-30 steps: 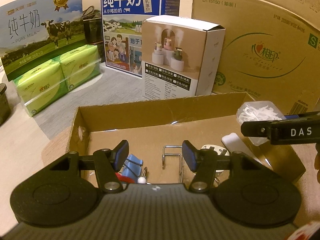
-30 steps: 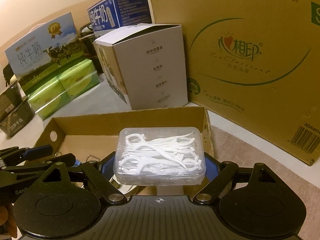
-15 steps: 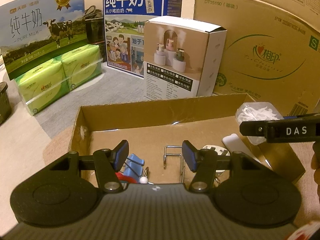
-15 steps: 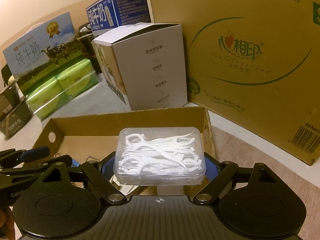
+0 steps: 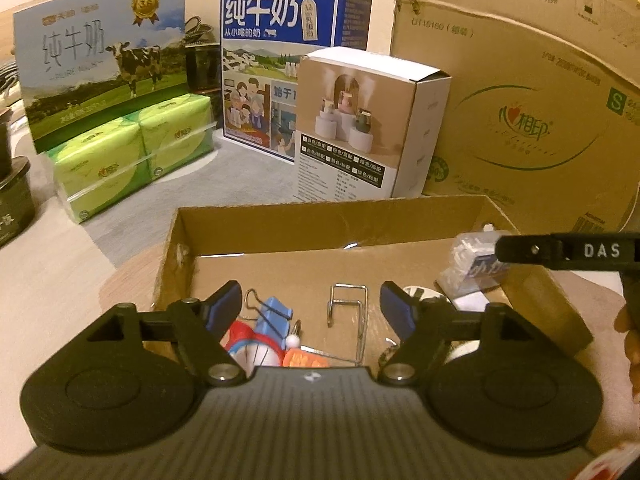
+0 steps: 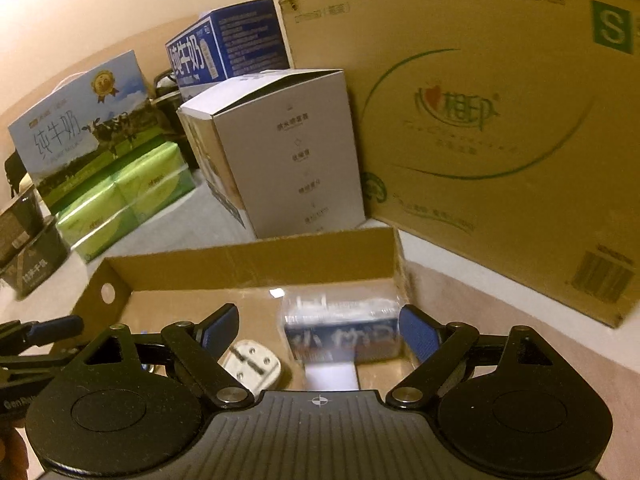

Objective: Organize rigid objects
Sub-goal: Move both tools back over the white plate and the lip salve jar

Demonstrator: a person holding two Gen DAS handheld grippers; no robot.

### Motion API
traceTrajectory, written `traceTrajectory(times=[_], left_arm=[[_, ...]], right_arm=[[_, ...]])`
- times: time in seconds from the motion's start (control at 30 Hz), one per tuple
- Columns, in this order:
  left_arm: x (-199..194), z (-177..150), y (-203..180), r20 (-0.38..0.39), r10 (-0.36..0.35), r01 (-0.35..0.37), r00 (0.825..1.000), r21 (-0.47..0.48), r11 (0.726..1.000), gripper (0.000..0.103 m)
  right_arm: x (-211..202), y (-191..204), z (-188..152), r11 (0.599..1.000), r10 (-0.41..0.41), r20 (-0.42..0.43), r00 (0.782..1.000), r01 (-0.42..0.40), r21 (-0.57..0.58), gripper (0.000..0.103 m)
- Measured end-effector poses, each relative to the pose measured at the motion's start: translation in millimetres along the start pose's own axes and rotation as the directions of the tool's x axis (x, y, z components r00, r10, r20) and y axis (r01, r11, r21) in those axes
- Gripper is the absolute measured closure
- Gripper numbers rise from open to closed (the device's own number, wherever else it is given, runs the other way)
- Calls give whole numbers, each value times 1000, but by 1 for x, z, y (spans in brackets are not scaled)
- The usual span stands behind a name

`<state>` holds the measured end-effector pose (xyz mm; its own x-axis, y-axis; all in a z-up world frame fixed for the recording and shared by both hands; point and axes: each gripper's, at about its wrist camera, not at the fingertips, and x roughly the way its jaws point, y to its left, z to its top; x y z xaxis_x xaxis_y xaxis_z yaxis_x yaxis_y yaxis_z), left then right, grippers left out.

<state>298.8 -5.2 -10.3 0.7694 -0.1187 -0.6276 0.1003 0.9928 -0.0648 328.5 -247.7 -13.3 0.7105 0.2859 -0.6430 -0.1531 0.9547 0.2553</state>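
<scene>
The clear plastic floss-pick case (image 6: 340, 328) is dropping between the right gripper's (image 6: 320, 330) spread fingers into the shallow cardboard tray (image 6: 248, 260), while the left gripper's (image 5: 311, 307) empty fingers are opening over several already-sorted items.

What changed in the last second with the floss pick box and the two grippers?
The right gripper let go of the floss pick box: it has tipped label-forward and sits blurred, low in the cardboard tray, clear of the left pad, maybe still touching the right. The left gripper is opening, nothing between its pads. The binder clip, wire hook and plug stayed put.
</scene>
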Motion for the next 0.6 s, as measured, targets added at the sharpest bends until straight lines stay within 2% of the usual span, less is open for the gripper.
traceTrajectory(times=[0.23,0.6], left_arm=[[-43,-16,2,22,18,-17,1000,-34,999,23],[-109,-62,3,1,36,-36,999,-85,996,20]], right_arm=[[-50,5,-27,1000,-6,26,1000,5,14,16],[-119,31,-85,1000,11,-5,1000,-11,-8,16]])
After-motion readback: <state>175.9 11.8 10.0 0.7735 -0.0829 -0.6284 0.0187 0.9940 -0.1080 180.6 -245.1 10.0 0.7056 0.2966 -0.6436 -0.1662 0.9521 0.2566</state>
